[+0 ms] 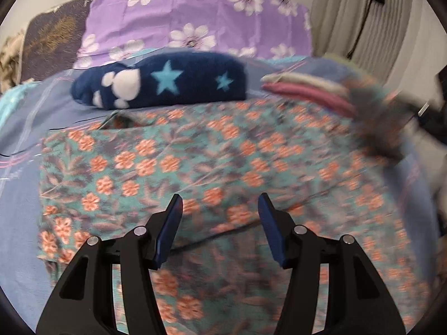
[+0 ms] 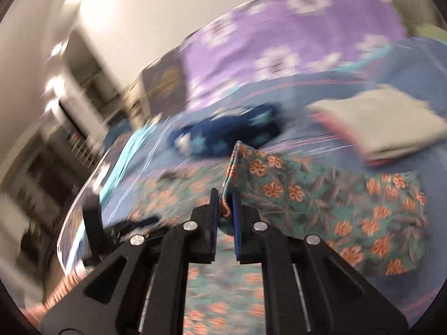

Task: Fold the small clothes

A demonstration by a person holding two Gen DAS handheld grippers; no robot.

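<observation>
A teal garment with orange flowers [image 1: 195, 162] lies spread on the blue bedsheet [image 1: 19, 217]. My left gripper [image 1: 220, 198] hovers open just over its near part, with nothing between the blue pads. In the right wrist view my right gripper [image 2: 225, 195] is shut on a bunched edge of the same garment [image 2: 307, 195], and the cloth rises in a fold from the jaws. That view is blurred by motion. The garment's right side in the left wrist view is smeared and lifted.
A folded navy fleece with stars and paw prints [image 1: 167, 81] [image 2: 223, 136] lies behind the garment. A stack of folded pink and grey clothes [image 1: 307, 89] [image 2: 385, 128] sits at the back right. A purple flowered pillow [image 1: 195, 22] lies along the bed's far side, with a curtain [image 1: 349, 14] beyond it.
</observation>
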